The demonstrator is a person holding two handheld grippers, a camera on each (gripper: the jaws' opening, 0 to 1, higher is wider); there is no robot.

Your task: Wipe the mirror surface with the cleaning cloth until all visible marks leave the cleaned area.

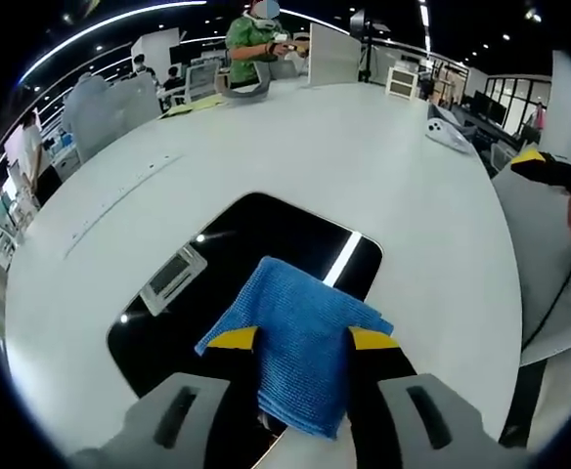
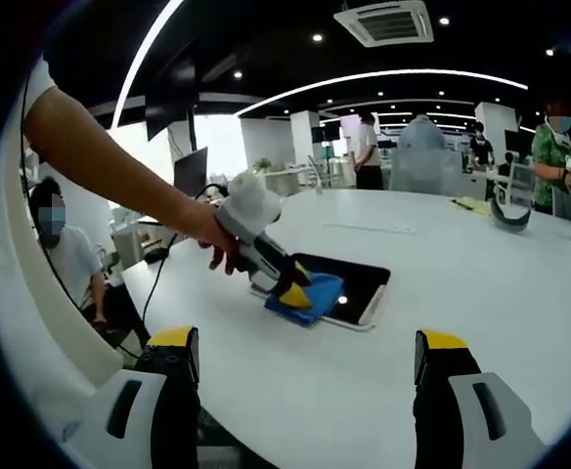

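Left gripper view: left gripper [image 1: 303, 342] pinches blue cloth [image 1: 300, 337] on mirror [image 1: 256, 234]; right gripper [image 2: 305, 354] spread; no readable writing.

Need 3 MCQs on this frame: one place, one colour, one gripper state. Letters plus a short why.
1. Where does the cloth lie?
A. On the mirror
B. On a chair
C. On the floor

2. What colour is the cloth?
A. Red
B. Blue
C. White

3. How stands the right gripper?
A. Shut on the cloth
B. Shut on a cable
C. Open, holding nothing

Key: 1 A, it rests on the dark mirror on the table. 2 B, blue in both views. 3 C, its jaws stand wide apart over bare table; the left gripper holds the cloth.
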